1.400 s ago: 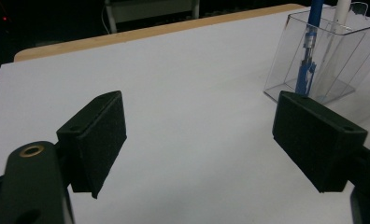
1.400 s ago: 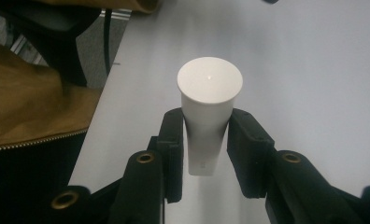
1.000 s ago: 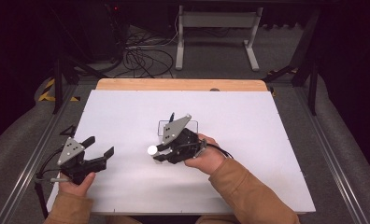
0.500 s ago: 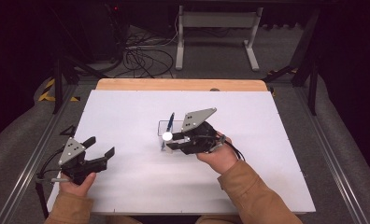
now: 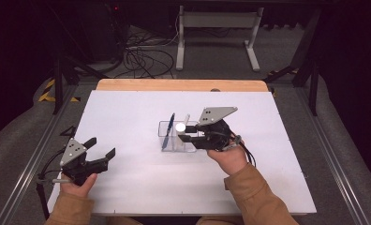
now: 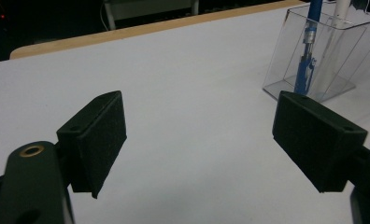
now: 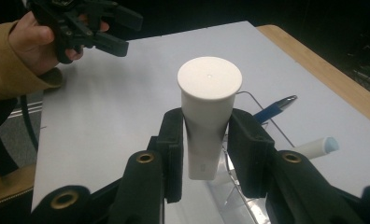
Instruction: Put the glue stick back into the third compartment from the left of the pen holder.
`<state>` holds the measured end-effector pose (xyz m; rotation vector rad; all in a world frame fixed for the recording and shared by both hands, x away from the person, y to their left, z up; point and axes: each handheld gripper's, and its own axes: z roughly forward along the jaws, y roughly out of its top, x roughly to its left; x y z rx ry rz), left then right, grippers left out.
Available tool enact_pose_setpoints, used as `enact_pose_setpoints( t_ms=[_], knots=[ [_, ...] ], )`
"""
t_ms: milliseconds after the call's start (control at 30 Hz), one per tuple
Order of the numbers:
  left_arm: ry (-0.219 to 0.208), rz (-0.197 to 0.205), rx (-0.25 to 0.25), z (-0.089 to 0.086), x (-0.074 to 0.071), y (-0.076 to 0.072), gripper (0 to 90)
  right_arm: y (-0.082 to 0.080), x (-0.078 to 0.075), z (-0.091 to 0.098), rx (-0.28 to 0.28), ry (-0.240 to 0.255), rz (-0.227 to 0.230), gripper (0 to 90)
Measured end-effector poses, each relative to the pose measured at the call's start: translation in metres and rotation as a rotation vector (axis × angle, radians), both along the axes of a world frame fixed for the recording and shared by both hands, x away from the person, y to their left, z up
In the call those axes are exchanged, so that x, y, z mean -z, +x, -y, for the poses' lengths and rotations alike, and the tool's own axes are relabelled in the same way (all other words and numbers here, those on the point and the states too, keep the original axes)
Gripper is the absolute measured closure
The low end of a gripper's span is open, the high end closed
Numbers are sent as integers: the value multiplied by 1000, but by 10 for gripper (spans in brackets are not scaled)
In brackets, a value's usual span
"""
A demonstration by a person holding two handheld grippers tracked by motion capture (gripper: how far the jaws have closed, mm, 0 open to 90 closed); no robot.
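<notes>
A white capped marker [image 7: 209, 93] stands upright between the pads of my right gripper [image 7: 206, 140], which is shut on its barrel. In the high view that gripper [image 5: 182, 132] holds the marker [image 5: 180, 126] over a clear plastic holder [image 5: 167, 139] at the table's middle. A blue pen [image 5: 168, 131] and a white pen [image 5: 186, 119] lean inside the holder. My left gripper [image 5: 101, 146] rests at the front left, open with nothing between its pads [image 6: 99, 135]. From there the holder [image 6: 346, 51] and the blue pen [image 6: 307, 51] stand far off to the right.
The white tabletop [image 5: 268, 164] has a wooden strip [image 5: 183, 85] along its far edge. Metal rails run along both sides. A stand's legs and loose cables lie on the floor beyond the table.
My right gripper has carried the white marker to the right and slightly up, from beside the holder to over it. The left gripper has stayed still.
</notes>
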<state>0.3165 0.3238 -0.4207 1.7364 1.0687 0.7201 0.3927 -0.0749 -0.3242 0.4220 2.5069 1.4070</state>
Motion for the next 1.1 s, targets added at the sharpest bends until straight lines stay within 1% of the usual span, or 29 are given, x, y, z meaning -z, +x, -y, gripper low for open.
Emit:
enact_pose_setpoints(
  t_ms=[167, 300, 467, 633, 833, 1100],
  knots=[
    [-1, 0, 0, 0, 0, 0, 184, 4, -1, 8, 52, 20, 2, 678],
    [-1, 1, 0, 0, 0, 0, 184, 7, 1, 12, 87, 22, 5, 677],
    [-1, 1, 1, 0, 0, 0, 184, 13, 5, 19, 142, 38, -21, 677],
    [-1, 1, 0, 0, 0, 0, 184, 18, 9, 25, 186, 67, -48, 677],
    [-4, 0, 0, 0, 0, -1, 184, 22, 14, 27, 221, 66, -47, 677],
    [-1, 0, 0, 0, -1, -1, 184, 27, 21, 30, 249, 77, -64, 676]
  ],
)
